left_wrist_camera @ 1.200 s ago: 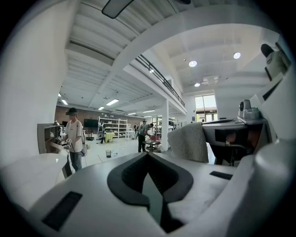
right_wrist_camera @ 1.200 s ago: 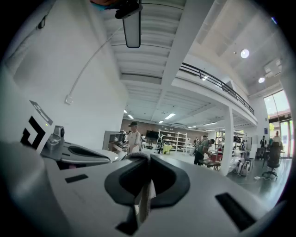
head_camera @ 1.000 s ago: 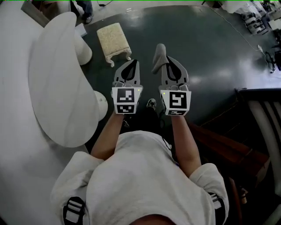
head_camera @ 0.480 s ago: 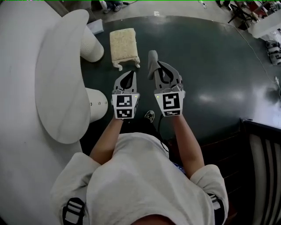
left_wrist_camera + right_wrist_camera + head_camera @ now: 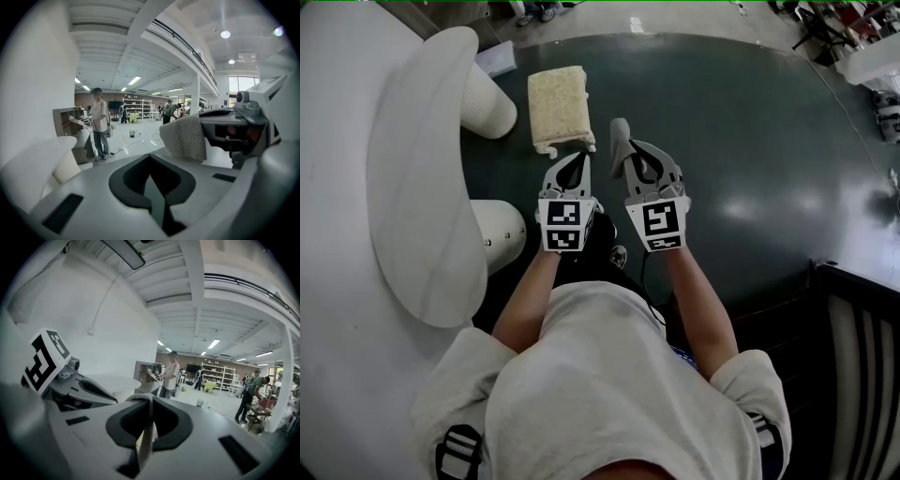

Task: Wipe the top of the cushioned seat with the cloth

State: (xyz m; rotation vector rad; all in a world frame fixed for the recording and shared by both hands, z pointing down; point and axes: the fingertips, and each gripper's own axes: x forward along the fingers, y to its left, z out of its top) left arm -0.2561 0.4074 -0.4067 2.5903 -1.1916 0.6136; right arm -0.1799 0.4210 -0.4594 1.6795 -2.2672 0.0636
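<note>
The cushioned seat (image 5: 557, 106), a small cream stool, stands on the dark floor just ahead of both grippers. My right gripper (image 5: 628, 152) is shut on a grey cloth (image 5: 620, 139) that sticks up past its tips, a little right of the seat's near end. In the right gripper view the cloth (image 5: 144, 437) runs pinched between the jaws. The left gripper (image 5: 578, 157) is held level beside it, shut and empty, its tips close to the seat's near edge. From the left gripper view the cloth (image 5: 183, 137) hangs from the right gripper (image 5: 236, 133).
A large white curved table (image 5: 422, 169) on ribbed pedestals (image 5: 487, 98) fills the left side, close to the seat. Dark wooden furniture (image 5: 853, 309) stands at the right. My shoe (image 5: 620, 253) shows below the grippers. People (image 5: 99, 123) stand far off in the hall.
The seat has come nearer: both grippers and I have moved forward toward it, side by side. The cloth has stayed in the right gripper throughout.
</note>
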